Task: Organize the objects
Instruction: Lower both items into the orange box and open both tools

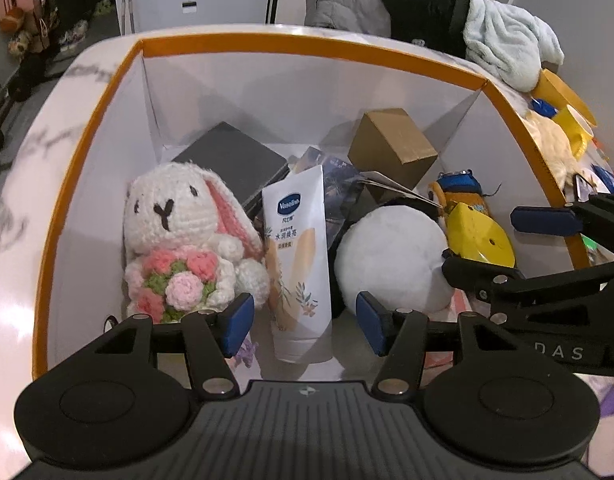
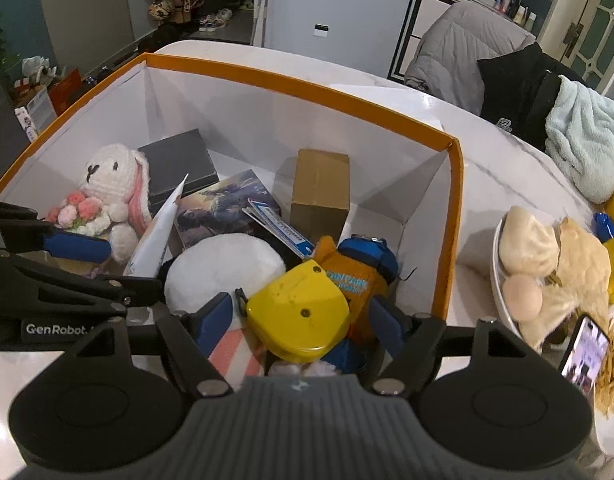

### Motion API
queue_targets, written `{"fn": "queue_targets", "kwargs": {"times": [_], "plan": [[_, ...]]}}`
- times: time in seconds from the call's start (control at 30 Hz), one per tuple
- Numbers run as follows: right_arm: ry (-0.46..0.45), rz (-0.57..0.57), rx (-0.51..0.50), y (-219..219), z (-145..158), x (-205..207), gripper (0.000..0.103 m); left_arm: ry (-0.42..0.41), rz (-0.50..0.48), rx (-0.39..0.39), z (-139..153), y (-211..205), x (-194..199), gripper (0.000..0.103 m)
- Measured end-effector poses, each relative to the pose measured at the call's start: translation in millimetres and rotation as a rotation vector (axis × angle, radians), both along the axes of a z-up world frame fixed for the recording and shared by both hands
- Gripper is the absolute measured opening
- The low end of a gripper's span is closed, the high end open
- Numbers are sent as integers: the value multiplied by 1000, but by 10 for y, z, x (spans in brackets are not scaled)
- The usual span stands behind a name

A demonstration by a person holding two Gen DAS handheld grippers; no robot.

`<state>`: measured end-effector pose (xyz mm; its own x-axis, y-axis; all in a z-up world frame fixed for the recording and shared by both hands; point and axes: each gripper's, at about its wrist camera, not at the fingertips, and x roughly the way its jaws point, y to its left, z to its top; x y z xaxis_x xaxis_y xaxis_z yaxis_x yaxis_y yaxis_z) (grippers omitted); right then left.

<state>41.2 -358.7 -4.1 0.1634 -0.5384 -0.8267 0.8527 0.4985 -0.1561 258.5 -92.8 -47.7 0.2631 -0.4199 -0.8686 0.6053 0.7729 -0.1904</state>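
Observation:
A white box with an orange rim (image 1: 89,128) (image 2: 307,80) stands on the marble table and holds several things. In it a crocheted white bunny (image 1: 179,236) (image 2: 109,184) sits at the left, beside a white lotion tube (image 1: 299,260). My left gripper (image 1: 305,328) (image 2: 103,270) hangs open over the tube, its blue pads clear of both sides. A white plush ball (image 1: 391,256) (image 2: 223,272) lies in the middle. My right gripper (image 2: 301,326) (image 1: 507,248) stands open around a yellow-billed duck toy (image 2: 303,312) (image 1: 479,236), not pressing on it.
A brown carton (image 1: 395,144) (image 2: 321,192), a dark box (image 1: 235,160) and a booklet (image 2: 223,204) fill the box's back. To its right are a plate with buns and an egg (image 2: 523,264), a beige plush (image 2: 579,272), a phone (image 2: 585,348), a pale blue towel (image 2: 587,144).

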Motion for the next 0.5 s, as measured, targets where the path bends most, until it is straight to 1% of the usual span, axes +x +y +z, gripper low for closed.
{"fn": "queue_targets", "kwargs": {"times": [0.13, 0.2, 0.3, 0.37, 0.4, 0.5], "plan": [[-1, -4, 3, 138, -6, -49, 77, 6, 1, -2, 16, 64, -122, 67], [-7, -9, -3, 145, 0, -67, 77, -4, 7, -1, 35, 71, -148, 66], [-34, -26, -29, 169, 5, -108, 77, -26, 15, -25, 110, 95, -161, 66], [-46, -29, -52, 224, 22, -115, 81, -26, 24, -43, 157, 108, -162, 66], [-52, -29, -64, 255, 41, -120, 87, -28, 25, -48, 193, 129, -160, 67], [-66, -13, -96, 316, 118, -111, 88, -46, 23, -58, 303, 160, -176, 71]]}}
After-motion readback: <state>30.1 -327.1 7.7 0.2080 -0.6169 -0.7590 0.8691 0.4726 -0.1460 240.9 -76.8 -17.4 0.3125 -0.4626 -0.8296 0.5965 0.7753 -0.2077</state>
